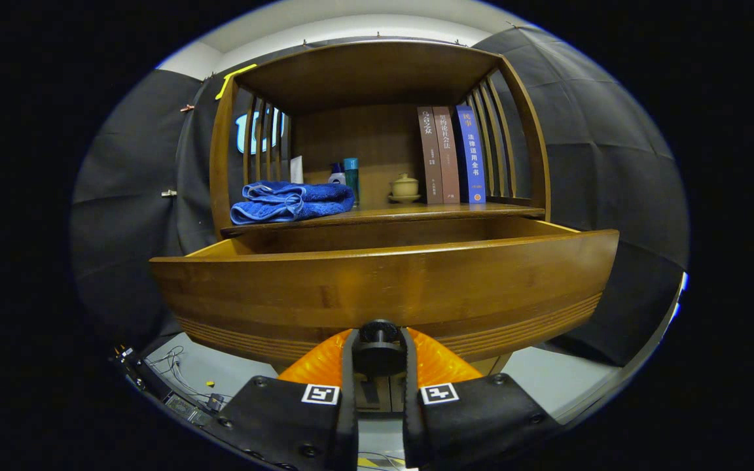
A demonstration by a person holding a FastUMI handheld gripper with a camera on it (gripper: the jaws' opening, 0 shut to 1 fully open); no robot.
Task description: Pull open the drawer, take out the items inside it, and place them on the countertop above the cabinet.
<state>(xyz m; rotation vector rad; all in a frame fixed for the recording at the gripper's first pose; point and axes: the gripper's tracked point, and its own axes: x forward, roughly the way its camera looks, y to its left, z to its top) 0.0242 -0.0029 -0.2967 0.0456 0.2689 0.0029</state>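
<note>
From the gripper view, my jaws (pixel 379 350) are closed on the round dark knob (pixel 377 332) at the lower middle of the drawer front, one finger pressing it from each side. The drawer (pixel 383 288) stands pulled out toward me, its curved wooden front directly beyond my fingers. Over its top edge I see the upper part of the far inner wall and the side walls, but the drawer floor is hidden behind the front, so I cannot tell what lies inside.

Above the drawer is the tabletop (pixel 455 210) of the cabinet, a wooden shelf under a curved wooden hood with slatted sides. On its left part lies a folded blue towel (pixel 288 201), close to the front edge. Behind the towel, toward the back wall, stand a white card-like thing (pixel 296 169), a small bottle (pixel 336 174) and a taller teal bottle (pixel 351 180), just beside one another. Right of them sits a small pale lidded cup (pixel 405 186) on a saucer. Right of the cup, three books (pixel 450 155) stand upright and touching, two brown and one blue, the blue one nearest the right slats.

Below the drawer, off to the left of my fingers, some cables (pixel 177 373) and small gear lie on a pale floor.
</note>
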